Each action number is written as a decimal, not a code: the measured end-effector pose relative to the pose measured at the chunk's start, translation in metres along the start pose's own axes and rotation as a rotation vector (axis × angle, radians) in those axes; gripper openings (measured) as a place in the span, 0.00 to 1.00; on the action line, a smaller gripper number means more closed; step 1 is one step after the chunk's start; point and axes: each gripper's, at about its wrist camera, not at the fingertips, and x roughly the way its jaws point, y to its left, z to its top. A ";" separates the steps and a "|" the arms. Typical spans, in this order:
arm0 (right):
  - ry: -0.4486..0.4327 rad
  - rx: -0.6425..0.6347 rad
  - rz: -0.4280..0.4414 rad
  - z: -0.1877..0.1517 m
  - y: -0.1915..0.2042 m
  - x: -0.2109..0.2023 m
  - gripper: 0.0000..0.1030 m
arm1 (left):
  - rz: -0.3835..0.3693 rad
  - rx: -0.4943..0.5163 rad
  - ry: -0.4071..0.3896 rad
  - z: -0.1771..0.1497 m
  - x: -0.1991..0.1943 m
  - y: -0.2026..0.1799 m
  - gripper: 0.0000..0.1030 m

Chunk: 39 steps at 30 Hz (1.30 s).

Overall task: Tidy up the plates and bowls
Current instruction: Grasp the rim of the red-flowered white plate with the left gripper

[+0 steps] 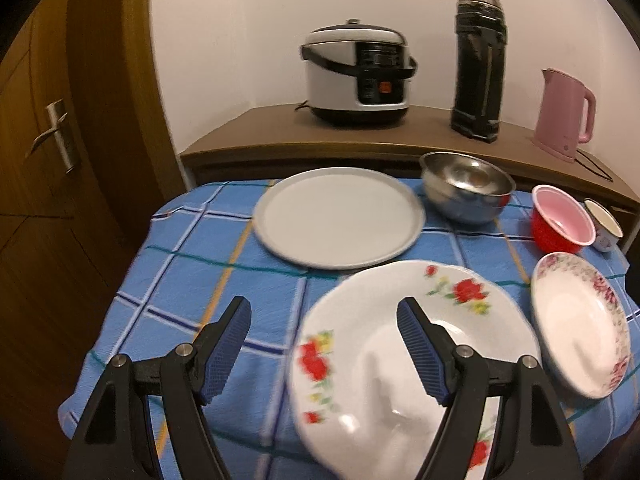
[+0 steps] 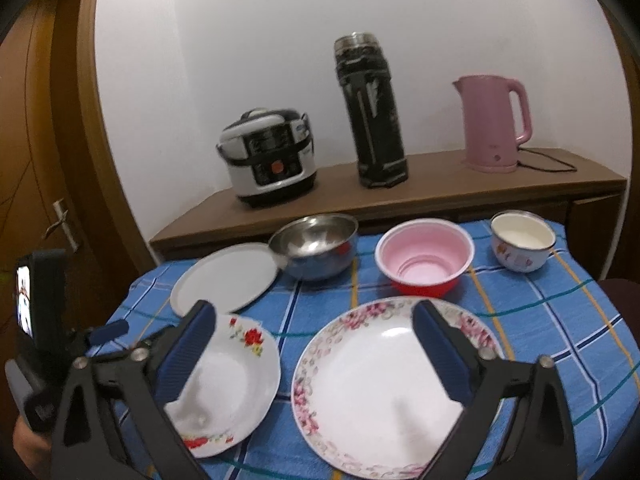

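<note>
Ceramic, glazed white: two dinner plates are sitting side by side at the near edge of the table, on a blue checked tablecloth [image 2: 540, 300]. Item one, the red-flowered plate [image 1: 400, 360], is lying under the left gripper [image 1: 324, 344], whose jaws are standing wide apart with nothing between the pads; one finger is hovering over the plate's well, the other over bare cloth. Item two, the pink-rimmed plate [image 2: 384, 392], is lying under the right gripper [image 2: 316, 344], its jaws likewise apart and empty, straddling the plate's left half. Behind these, a flat grey plate [image 1: 340, 220] is resting just beside a steel bowl [image 2: 316, 248]; a red bowl with pink inside [image 2: 424, 264] and a small enamel cup [image 2: 520, 246] are standing further right. Handling, as a judgement: the ceramic pieces are looking stiff, fairly heavy, slick and liable to chip, so the hold is best taken across the raised rim, one pad above and one below, since the low lip is offering little else. Steel and plastic bowls are probably lighter and forgiving. Nothing is stacked yet.
</note>
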 end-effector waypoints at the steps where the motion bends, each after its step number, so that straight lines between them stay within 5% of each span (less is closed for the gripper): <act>1: 0.015 0.000 0.014 -0.003 0.000 0.002 0.90 | -0.007 -0.005 0.016 -0.002 0.000 0.005 0.75; 4: 0.069 0.004 0.064 -0.011 0.000 0.009 0.82 | 0.004 -0.002 0.057 -0.005 0.001 0.020 0.75; 9: 0.191 -0.038 0.150 -0.030 0.013 0.022 0.51 | 0.000 0.000 0.085 -0.007 0.006 0.032 0.75; 15: 0.345 -0.009 0.266 -0.053 0.021 0.036 0.51 | -0.062 -0.002 0.108 -0.011 0.014 0.034 0.75; 27: 0.415 -0.007 0.315 -0.061 0.024 0.035 0.50 | -0.111 0.023 0.148 -0.013 0.030 0.031 0.74; 30: 0.425 0.007 0.306 -0.061 0.023 0.042 0.43 | -0.137 0.021 0.173 -0.012 0.035 0.032 0.60; 39: 0.424 -0.045 0.266 -0.061 0.035 0.055 0.29 | -0.224 -0.008 0.195 -0.014 0.048 0.032 0.40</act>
